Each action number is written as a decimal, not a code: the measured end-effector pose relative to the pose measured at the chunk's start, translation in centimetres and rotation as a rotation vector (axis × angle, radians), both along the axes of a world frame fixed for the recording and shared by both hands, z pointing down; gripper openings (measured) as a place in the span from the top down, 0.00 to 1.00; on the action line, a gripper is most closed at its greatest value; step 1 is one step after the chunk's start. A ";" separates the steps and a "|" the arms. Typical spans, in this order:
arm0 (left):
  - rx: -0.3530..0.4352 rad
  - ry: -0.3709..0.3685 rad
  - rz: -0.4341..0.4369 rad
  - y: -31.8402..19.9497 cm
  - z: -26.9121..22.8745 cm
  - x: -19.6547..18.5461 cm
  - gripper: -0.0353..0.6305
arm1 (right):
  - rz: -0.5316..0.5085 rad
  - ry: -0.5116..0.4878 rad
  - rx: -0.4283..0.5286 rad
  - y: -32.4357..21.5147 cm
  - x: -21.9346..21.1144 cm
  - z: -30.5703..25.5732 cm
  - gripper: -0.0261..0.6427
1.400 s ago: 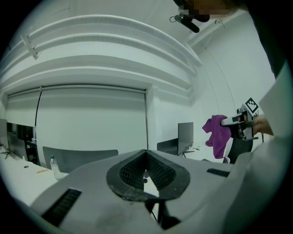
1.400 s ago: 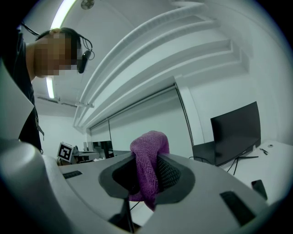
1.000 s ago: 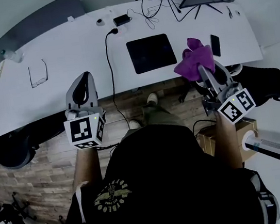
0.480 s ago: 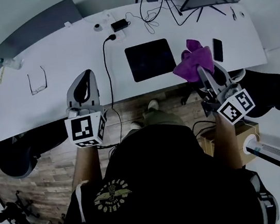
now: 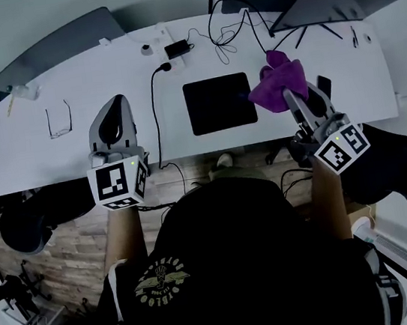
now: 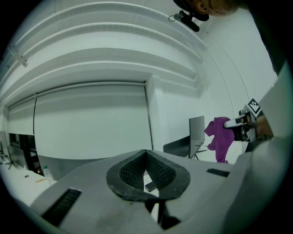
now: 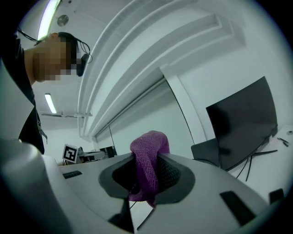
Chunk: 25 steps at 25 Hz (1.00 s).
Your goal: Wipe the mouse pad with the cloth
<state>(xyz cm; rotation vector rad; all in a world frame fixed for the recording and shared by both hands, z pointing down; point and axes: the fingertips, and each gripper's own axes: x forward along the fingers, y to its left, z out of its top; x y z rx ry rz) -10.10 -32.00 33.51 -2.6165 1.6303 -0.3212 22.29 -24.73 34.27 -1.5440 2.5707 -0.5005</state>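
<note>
Approach — right hand-held gripper (image 5: 288,92) pinches purple cloth (image 5: 277,79) beside the mouse pad (image 5: 219,103); left hand-held gripper (image 5: 111,123) pressed together. Next: lower cloth leftward.

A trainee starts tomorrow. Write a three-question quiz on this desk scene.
1. Which holds the cloth? A: left gripper. B: right gripper. C: neither.
2. True or false: the cloth lies flat on the pad.
3. Fill in: in the head view, the glasses lie on the pad's ___ side.
Key: 1 B. 2 False; it hangs bunched in the jaws. 3 Left.
</note>
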 end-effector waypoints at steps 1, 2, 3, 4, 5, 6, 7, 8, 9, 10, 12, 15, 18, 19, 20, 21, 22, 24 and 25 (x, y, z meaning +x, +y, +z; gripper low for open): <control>0.002 -0.002 -0.009 -0.3 -0.1 0.4 0.94 | -0.014 -0.003 0.003 -0.7 0.4 -0.1 0.83; 0.004 -0.003 -0.019 -0.5 -0.2 0.8 0.94 | -0.028 -0.006 0.005 -1.4 0.7 -0.1 0.83; 0.007 -0.005 -0.030 -0.7 -0.3 1.2 0.94 | -0.043 -0.009 0.007 -2.0 1.0 0.0 0.83; 0.009 -0.005 -0.042 -0.8 -0.4 1.5 0.94 | -0.059 -0.011 0.007 -2.6 1.3 0.0 0.83; 0.011 -0.005 -0.056 -0.9 -0.5 1.8 0.94 | -0.075 -0.013 0.005 -3.2 1.5 0.1 0.83; 0.014 -0.005 -0.070 -0.9 -0.5 1.9 0.94 | -0.093 -0.014 0.003 -3.7 1.6 0.3 0.83; 0.018 -0.005 -0.085 -0.8 -0.6 2.0 0.94 | -0.112 -0.016 0.002 -4.2 1.5 0.4 0.83; 0.020 -0.006 -0.102 -0.7 -0.6 1.9 0.94 | -0.132 -0.018 0.002 -4.7 1.4 0.6 0.83; 0.022 -0.007 -0.118 -0.6 -0.6 1.8 0.94 | -0.151 -0.020 0.003 -5.1 1.2 0.7 0.83; 0.021 -0.008 -0.134 -0.5 -0.5 1.7 0.94 | -0.168 -0.022 0.005 -5.5 1.1 0.9 0.83; 0.018 -0.012 -0.157 -0.1 -0.1 1.5 0.94 | -0.195 -0.029 0.007 -5.9 0.8 1.1 0.83; 0.024 -0.028 -0.175 0.3 -0.2 1.4 0.94 | -0.234 -0.046 0.005 -6.0 -0.2 1.6 0.83; 0.038 -0.029 -0.194 0.6 -0.5 1.1 0.94 | -0.275 -0.067 -0.012 -5.9 -1.6 2.6 0.83; 0.042 -0.028 -0.199 0.7 -0.6 0.9 0.94 | -0.287 -0.073 -0.020 -5.9 -2.1 2.9 0.83; 0.045 -0.029 -0.203 0.8 -0.7 0.7 0.94 | -0.298 -0.077 -0.028 -6.0 -2.7 3.3 0.83; 0.045 -0.031 -0.206 0.9 -0.7 0.5 0.94 | -0.309 -0.078 -0.036 -6.1 -3.2 3.7 0.83; 0.042 -0.033 -0.209 1.0 -0.6 0.2 0.94 | -0.318 -0.079 -0.045 -6.2 -3.7 4.1 0.83; 0.033 -0.038 -0.216 1.2 -0.2 -0.3 0.94 | -0.332 -0.084 -0.065 -6.2 -4.6 5.2 0.83; 0.030 -0.040 -0.217 1.3 0.1 -0.6 0.94 | -0.335 -0.090 -0.076 -6.3 -4.9 5.7 0.83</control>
